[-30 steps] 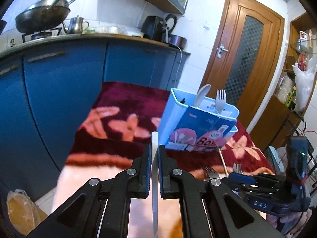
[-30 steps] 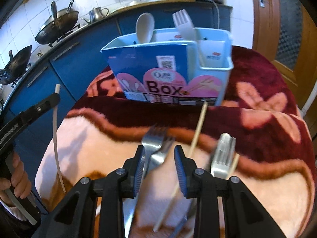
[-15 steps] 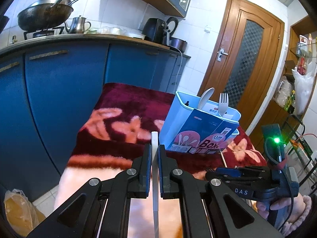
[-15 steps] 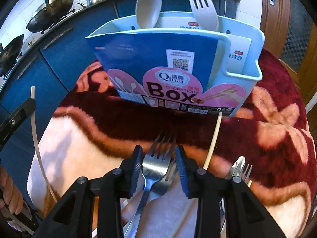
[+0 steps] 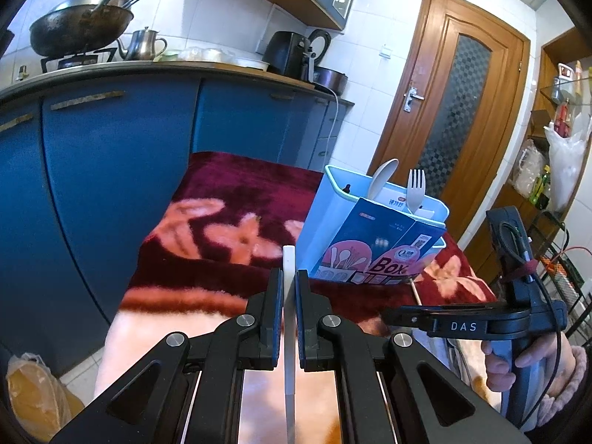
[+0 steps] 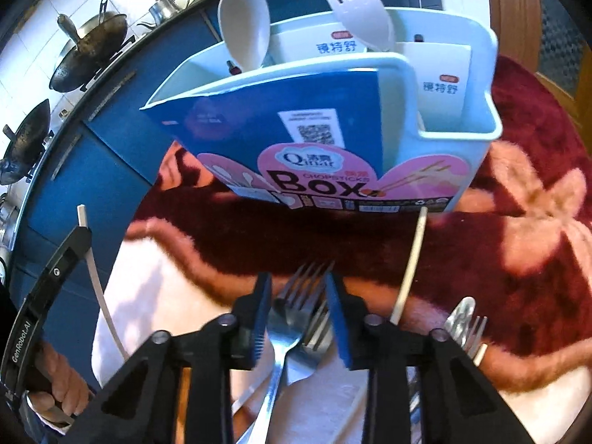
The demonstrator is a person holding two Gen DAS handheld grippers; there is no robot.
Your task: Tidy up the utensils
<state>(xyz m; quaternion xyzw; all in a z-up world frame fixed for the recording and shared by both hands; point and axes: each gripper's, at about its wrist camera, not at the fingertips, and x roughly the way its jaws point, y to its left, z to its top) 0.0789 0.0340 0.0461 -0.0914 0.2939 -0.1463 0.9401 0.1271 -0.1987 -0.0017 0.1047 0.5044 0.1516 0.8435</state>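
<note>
My left gripper (image 5: 289, 277) is shut on a thin white chopstick (image 5: 288, 259), held above the blanket left of the light-blue utensil box (image 5: 325, 222). The chopstick also shows in the right wrist view (image 6: 97, 281). The box (image 6: 458, 88) holds a white spoon (image 6: 244, 24) and a white plastic fork (image 6: 355, 3). My right gripper (image 6: 298, 285) is open, its fingers either side of two metal forks (image 6: 296, 318) lying on the blanket just before the box. In the left wrist view the right gripper (image 5: 392, 314) is low at right.
A floral maroon and cream blanket (image 6: 536, 244) covers the table. A loose chopstick (image 6: 409, 266) and more cutlery (image 6: 464, 318) lie right of my right gripper. Blue cabinets (image 5: 111, 170) stand close behind, a door (image 5: 455, 103) to the right.
My right gripper moved forward and down toward the box, its open fingers now around the metal forks. My left gripper stayed shut on the chopstick and shifted slightly.
</note>
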